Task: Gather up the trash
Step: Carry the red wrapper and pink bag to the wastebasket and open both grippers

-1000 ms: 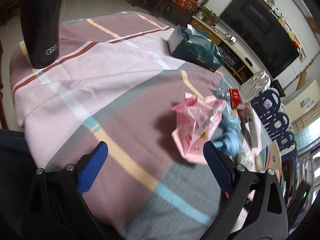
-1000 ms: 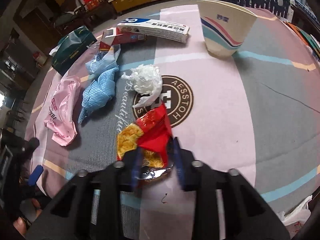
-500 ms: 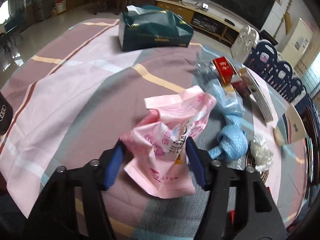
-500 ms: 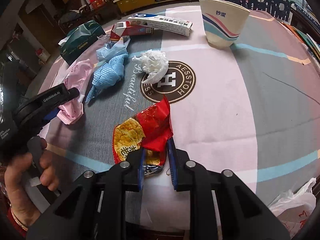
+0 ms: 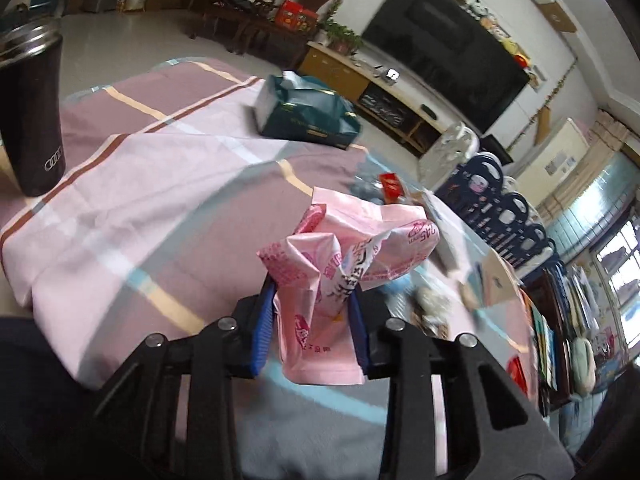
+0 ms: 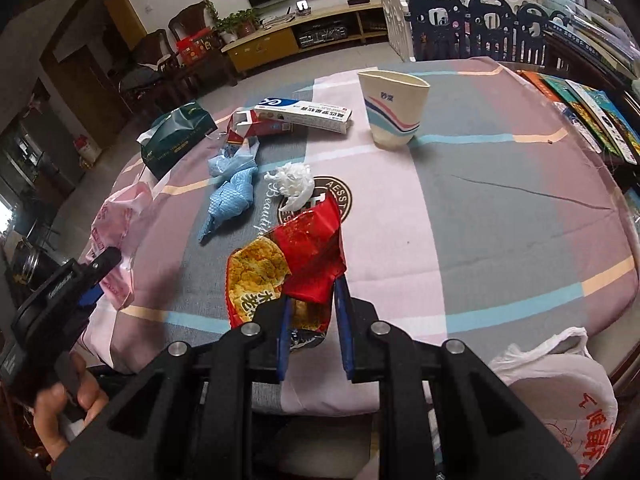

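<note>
The jaws of my left gripper [image 5: 312, 292] are closing, and their blue pads press on a crumpled pink plastic wrapper [image 5: 352, 248] that hangs above the checked tablecloth. In the right wrist view the same pink wrapper [image 6: 116, 216] shows at the left, with the left gripper [image 6: 100, 276] under it. My right gripper [image 6: 313, 296] is shut on a red and yellow snack bag [image 6: 296, 252], held a little above the cloth. Left lying on the table are a blue wrapper [image 6: 232, 192] and a white crumpled tissue [image 6: 294, 184].
A toothpaste box [image 6: 304, 114], a red carton [image 6: 256, 126] and a paper cup [image 6: 394, 112] stand farther back. A green tissue pack [image 5: 308, 116] lies at the table's far side, a black tumbler [image 5: 30, 112] at its left. A white plastic bag [image 6: 560, 392] hangs at the near right edge.
The left gripper reached the pink wrapper, closed on it and raised it off the cloth. The right gripper lifted the snack bag and drew back from the table.
</note>
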Tool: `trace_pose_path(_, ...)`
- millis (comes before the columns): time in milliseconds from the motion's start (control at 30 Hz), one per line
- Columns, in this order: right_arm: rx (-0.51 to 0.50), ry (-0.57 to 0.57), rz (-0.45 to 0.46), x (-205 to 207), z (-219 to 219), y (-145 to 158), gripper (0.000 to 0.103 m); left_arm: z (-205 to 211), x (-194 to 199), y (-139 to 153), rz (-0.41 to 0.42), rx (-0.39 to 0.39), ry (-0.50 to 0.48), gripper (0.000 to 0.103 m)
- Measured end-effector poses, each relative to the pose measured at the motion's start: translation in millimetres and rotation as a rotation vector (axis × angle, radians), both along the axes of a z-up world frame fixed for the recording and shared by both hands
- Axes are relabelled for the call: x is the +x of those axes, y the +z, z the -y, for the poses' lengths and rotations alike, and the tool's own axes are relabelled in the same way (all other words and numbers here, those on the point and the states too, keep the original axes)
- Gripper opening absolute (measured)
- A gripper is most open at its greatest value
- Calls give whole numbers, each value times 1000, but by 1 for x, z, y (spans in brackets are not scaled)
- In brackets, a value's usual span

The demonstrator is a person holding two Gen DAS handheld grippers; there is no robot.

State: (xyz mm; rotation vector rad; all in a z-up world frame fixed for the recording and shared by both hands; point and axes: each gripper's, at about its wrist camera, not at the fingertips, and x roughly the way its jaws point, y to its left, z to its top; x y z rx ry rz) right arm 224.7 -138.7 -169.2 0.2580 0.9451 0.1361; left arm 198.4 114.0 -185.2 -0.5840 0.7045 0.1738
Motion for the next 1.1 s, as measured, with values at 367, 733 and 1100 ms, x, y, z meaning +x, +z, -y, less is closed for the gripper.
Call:
trace_pose_path(367,-54,-59,22,-66,71,28,20,120,-57,10,0,153,-329,34)
trace_pose_path(733,-45,-193,-261,-137,142,-41,21,186,-80,13,23,177,-586,34)
trace_pose_path(1100,50,-439,-172,-157,186,-26,72,240,-97,-5,-29,208,-861,37)
